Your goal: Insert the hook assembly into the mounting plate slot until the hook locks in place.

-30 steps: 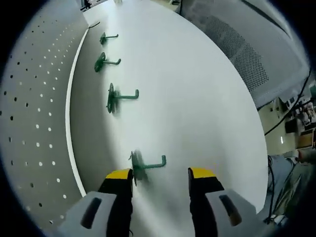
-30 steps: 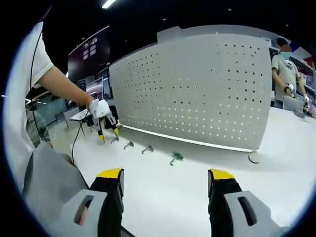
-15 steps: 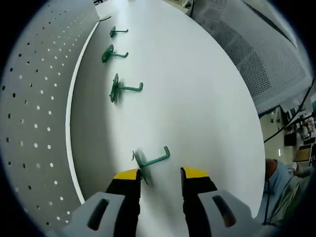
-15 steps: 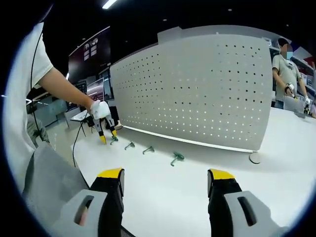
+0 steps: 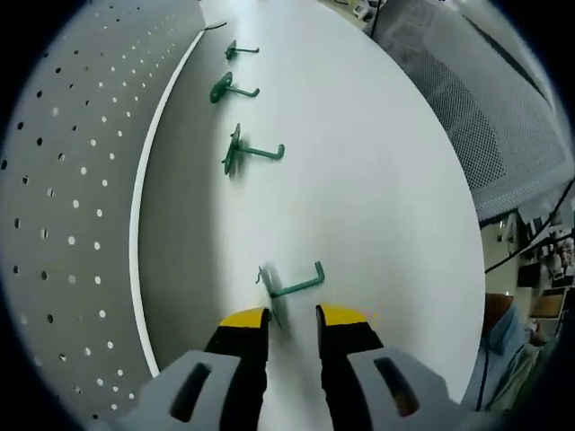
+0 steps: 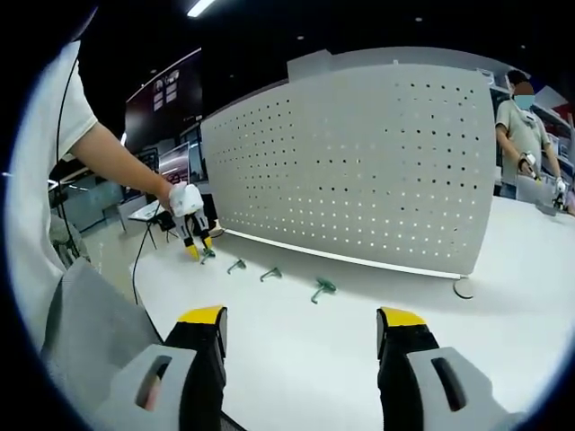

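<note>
4 green hooks along the pegboard; left gripper jaws narrowed around the nearest hook, right gripper jaws wide.

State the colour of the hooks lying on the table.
Green. The hooks show it best in the left gripper view, against the white table.

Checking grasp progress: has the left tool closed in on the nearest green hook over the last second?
Yes. The left tool has narrowed its jaws around the nearest hook, which tilted on the white table.
</note>
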Action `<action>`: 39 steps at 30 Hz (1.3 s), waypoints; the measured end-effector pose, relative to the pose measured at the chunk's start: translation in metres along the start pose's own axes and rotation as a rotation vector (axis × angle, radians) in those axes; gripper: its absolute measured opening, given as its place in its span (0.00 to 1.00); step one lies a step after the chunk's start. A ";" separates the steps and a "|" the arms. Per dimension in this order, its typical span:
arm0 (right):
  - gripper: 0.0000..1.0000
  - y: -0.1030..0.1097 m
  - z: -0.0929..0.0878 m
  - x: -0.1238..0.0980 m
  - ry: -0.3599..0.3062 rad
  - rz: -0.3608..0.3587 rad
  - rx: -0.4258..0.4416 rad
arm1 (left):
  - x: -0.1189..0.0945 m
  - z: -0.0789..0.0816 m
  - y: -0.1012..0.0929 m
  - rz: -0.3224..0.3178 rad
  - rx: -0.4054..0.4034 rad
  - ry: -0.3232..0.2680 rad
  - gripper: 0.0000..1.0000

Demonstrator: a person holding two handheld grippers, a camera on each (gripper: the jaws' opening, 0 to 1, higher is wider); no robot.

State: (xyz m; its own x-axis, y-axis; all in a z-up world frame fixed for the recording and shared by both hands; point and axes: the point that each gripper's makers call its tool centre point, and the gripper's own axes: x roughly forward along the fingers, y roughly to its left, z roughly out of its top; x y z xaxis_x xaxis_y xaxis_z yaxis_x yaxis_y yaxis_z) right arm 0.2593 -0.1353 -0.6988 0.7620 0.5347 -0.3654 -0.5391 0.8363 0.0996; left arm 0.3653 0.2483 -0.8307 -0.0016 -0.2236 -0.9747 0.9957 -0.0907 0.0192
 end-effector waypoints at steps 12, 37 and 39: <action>0.65 0.000 0.000 0.000 0.001 -0.002 -0.001 | 0.001 0.000 0.006 0.038 -0.045 -0.011 0.08; 0.65 -0.001 0.000 0.000 -0.001 -0.002 0.002 | 0.001 0.000 0.010 0.074 -0.084 -0.016 0.03; 0.65 -0.001 0.000 0.000 0.000 -0.002 -0.002 | 0.001 0.000 0.011 0.078 -0.087 -0.020 0.03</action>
State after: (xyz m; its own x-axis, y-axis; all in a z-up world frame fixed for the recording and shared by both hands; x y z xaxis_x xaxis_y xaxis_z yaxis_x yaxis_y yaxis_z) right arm 0.2600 -0.1358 -0.6991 0.7630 0.5332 -0.3655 -0.5386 0.8370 0.0967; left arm 0.3760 0.2472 -0.8315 0.0748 -0.2460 -0.9664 0.9972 0.0121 0.0741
